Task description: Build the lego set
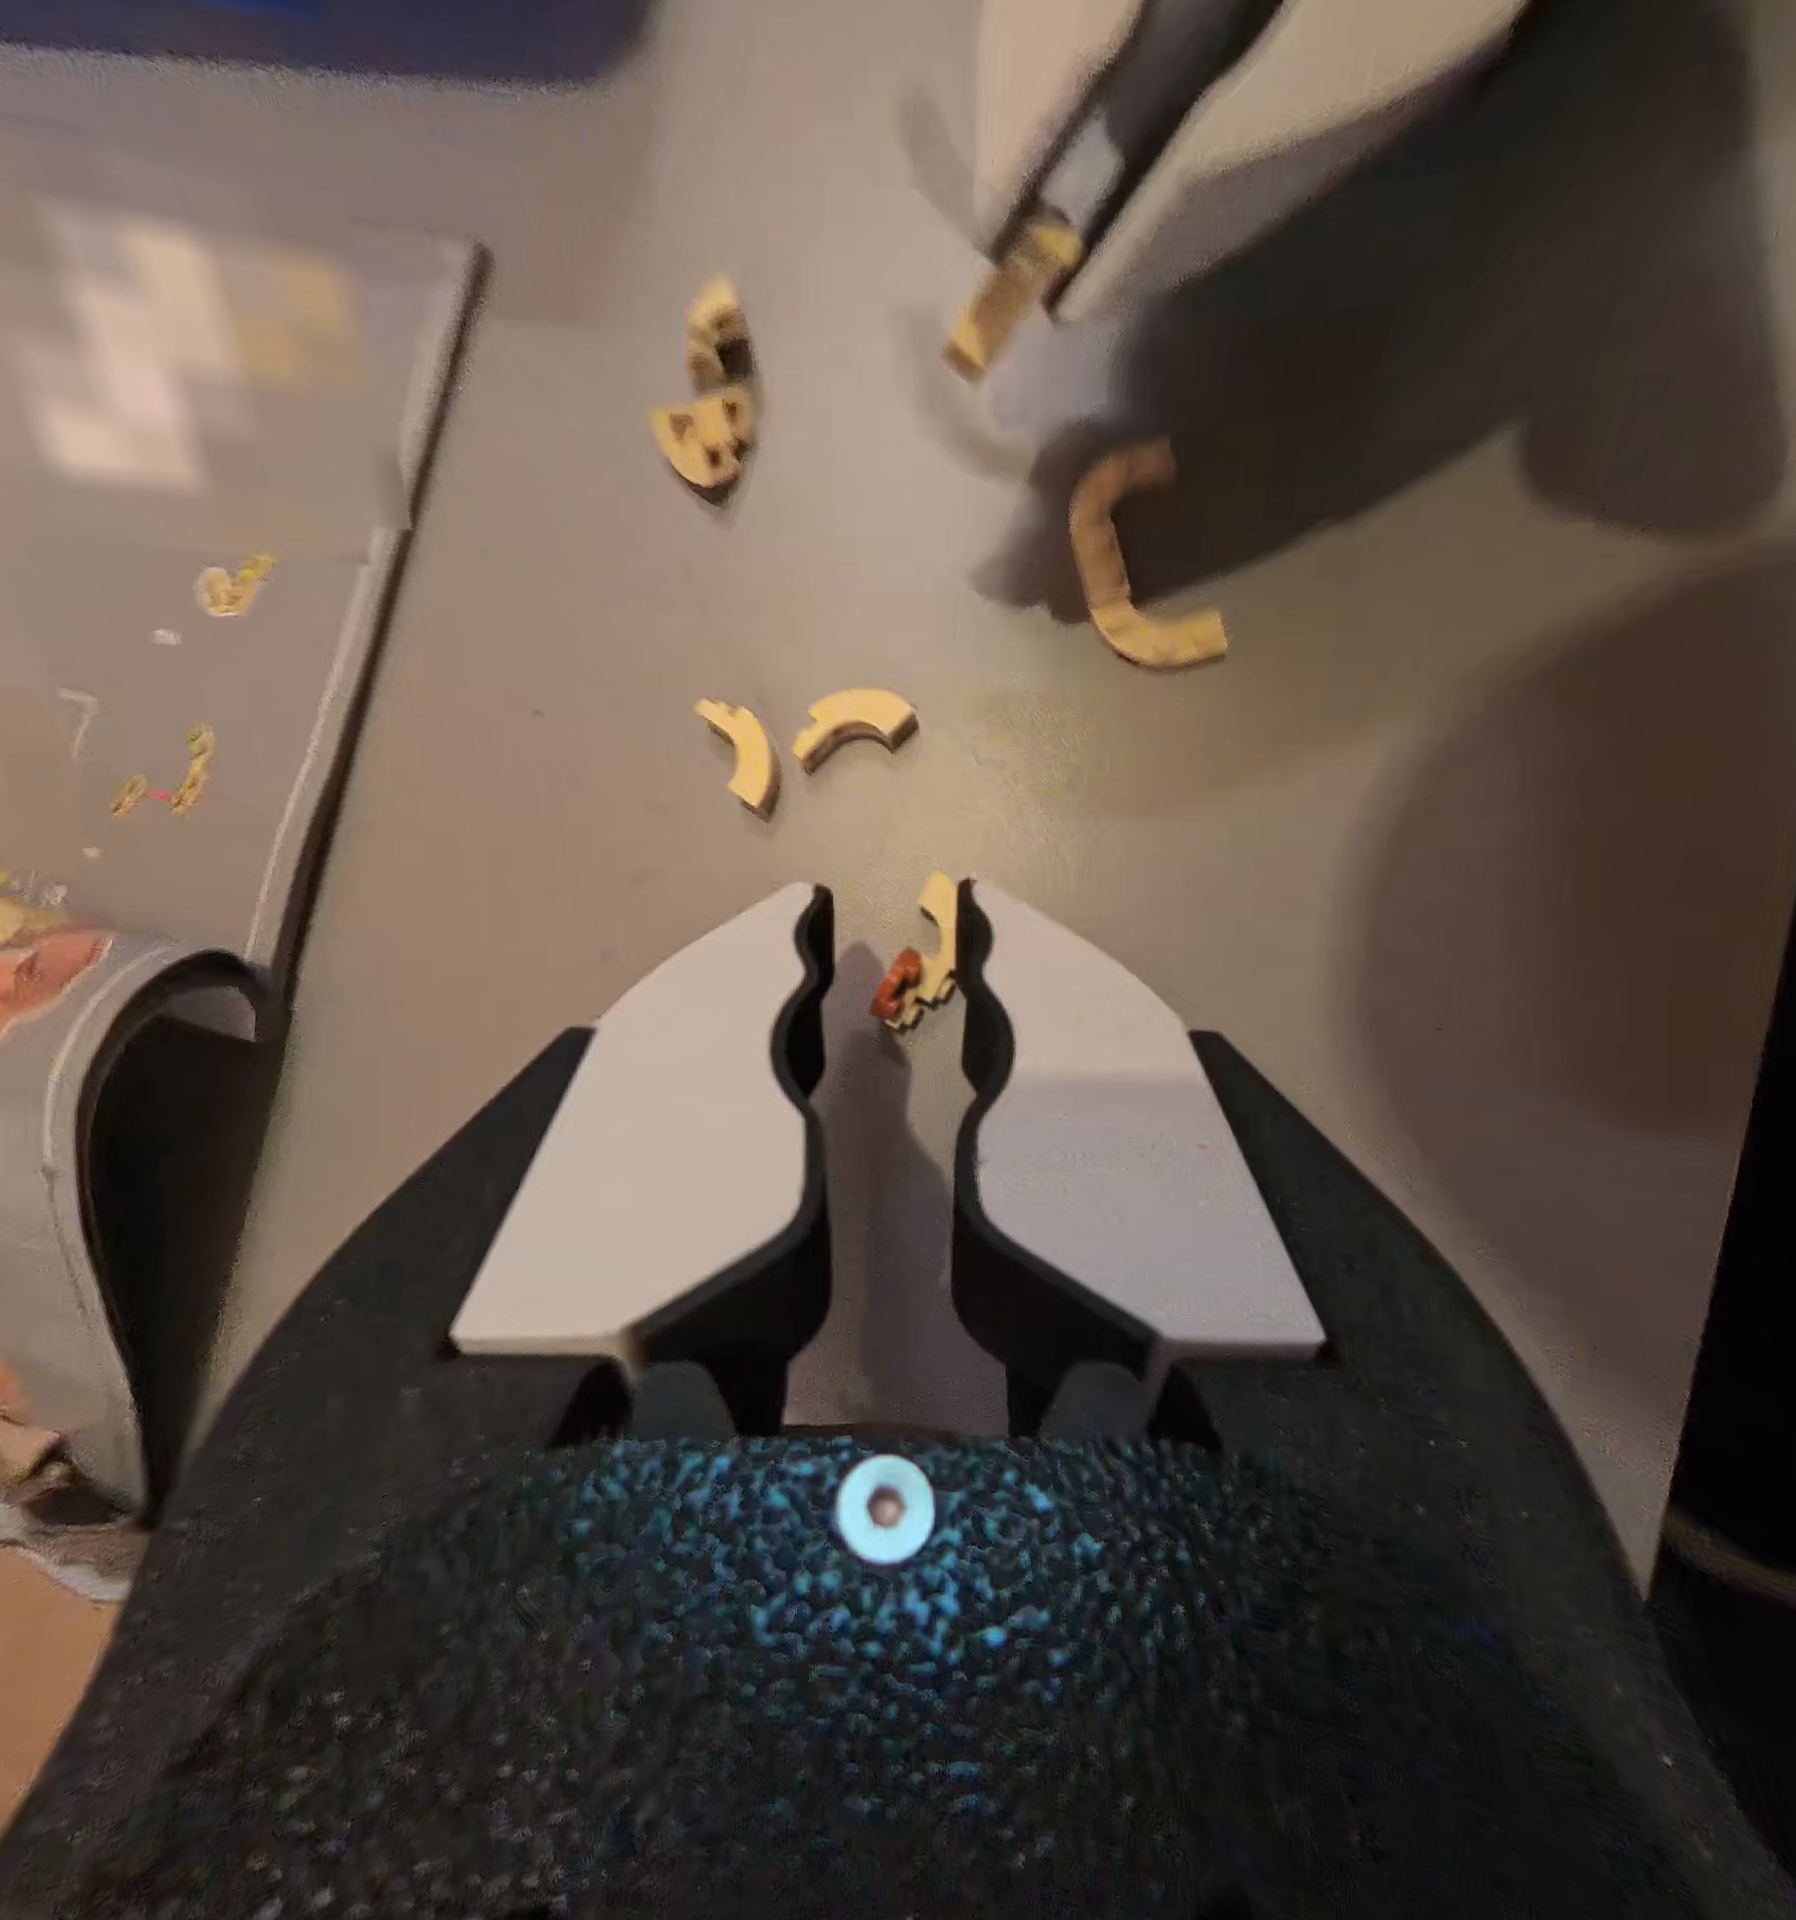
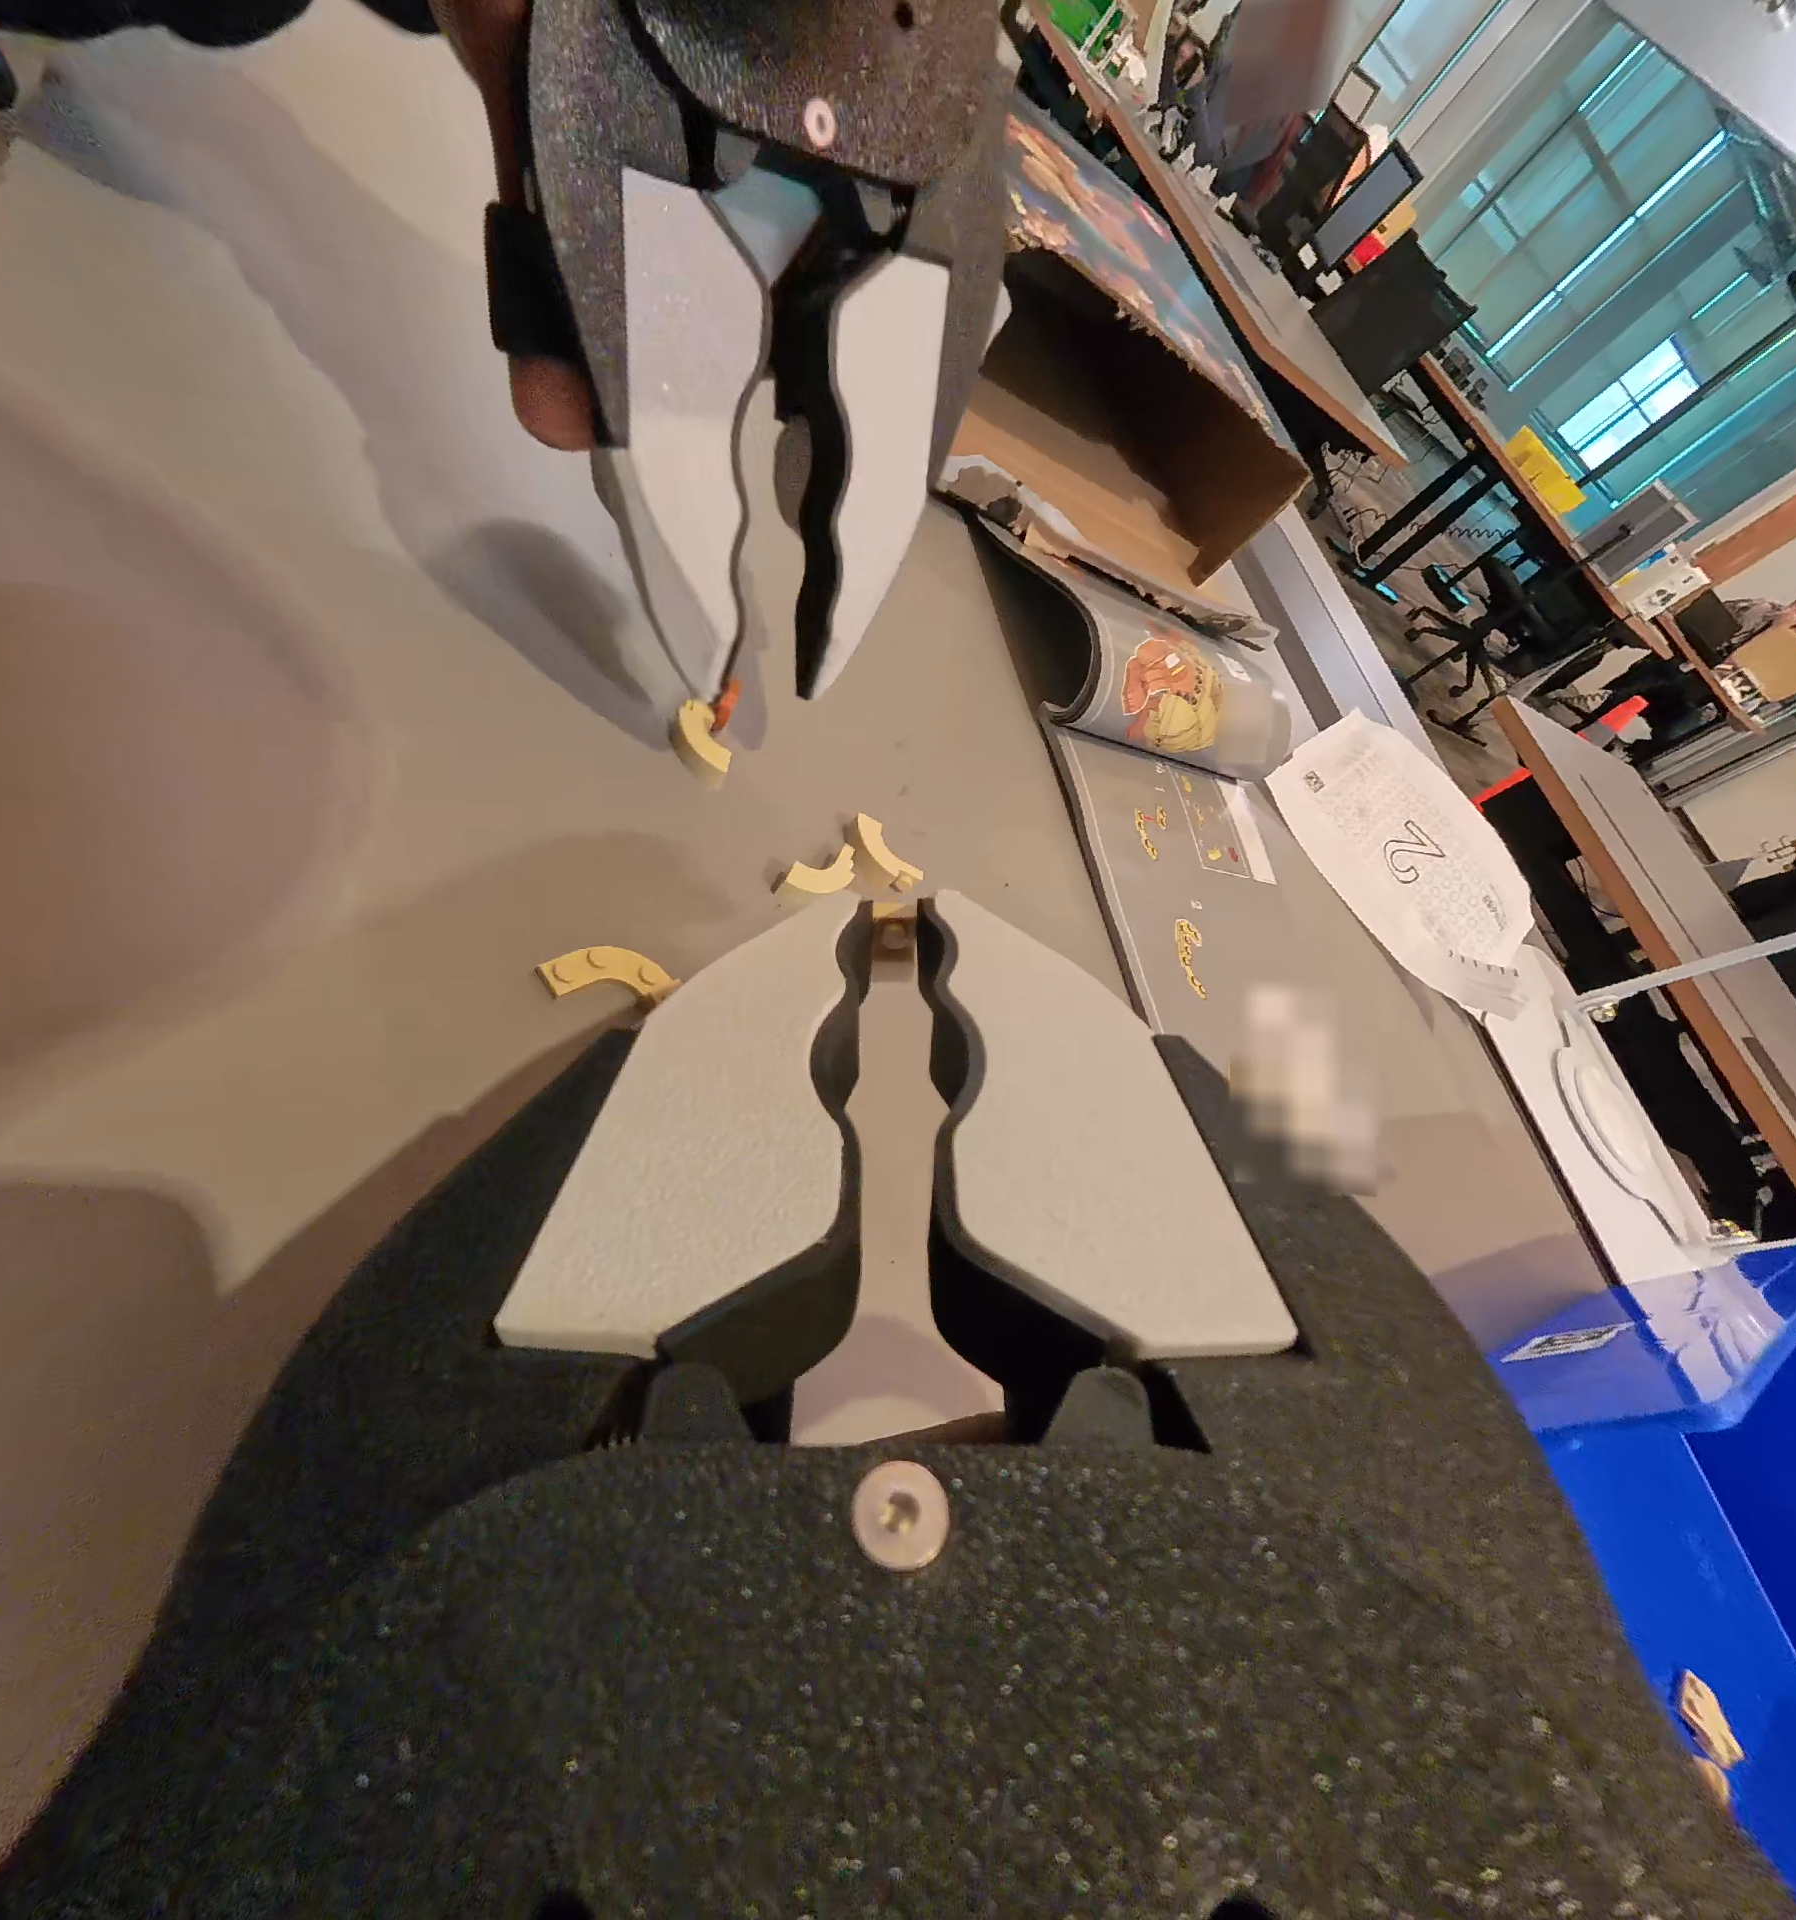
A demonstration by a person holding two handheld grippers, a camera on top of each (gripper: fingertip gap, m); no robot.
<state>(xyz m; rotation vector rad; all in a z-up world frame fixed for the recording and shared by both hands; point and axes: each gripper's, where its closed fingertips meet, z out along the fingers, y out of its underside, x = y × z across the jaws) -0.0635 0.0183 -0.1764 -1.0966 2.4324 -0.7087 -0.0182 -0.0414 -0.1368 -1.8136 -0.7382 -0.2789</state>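
My left gripper (image 1: 892, 896) is open just above the grey table (image 1: 561, 987). A small tan arc piece with a red-brown bit on it (image 1: 925, 966) lies against my right finger's pad (image 1: 977, 935). The other pad stands clear of it. The right wrist view shows the same piece (image 2: 702, 732) at one tip of the left gripper (image 2: 759, 686). My right gripper (image 2: 894, 909) is shut on a tan studded brick piece (image 2: 892, 940). The left wrist view shows it blurred at the top right, with that piece (image 1: 1013, 296) sticking out of it.
Two tan arcs (image 1: 743, 753) (image 1: 852, 722) lie ahead of the left gripper, with a larger curved plate (image 1: 1133, 582) and a small cluster (image 1: 712, 395) farther off. An open instruction booklet (image 2: 1185, 810), a white bag (image 2: 1413, 862), a cardboard box (image 2: 1112, 436) and a blue bin (image 2: 1704, 1455) flank the table. Across from one pair of fingers to the other is roughly 9 cm.
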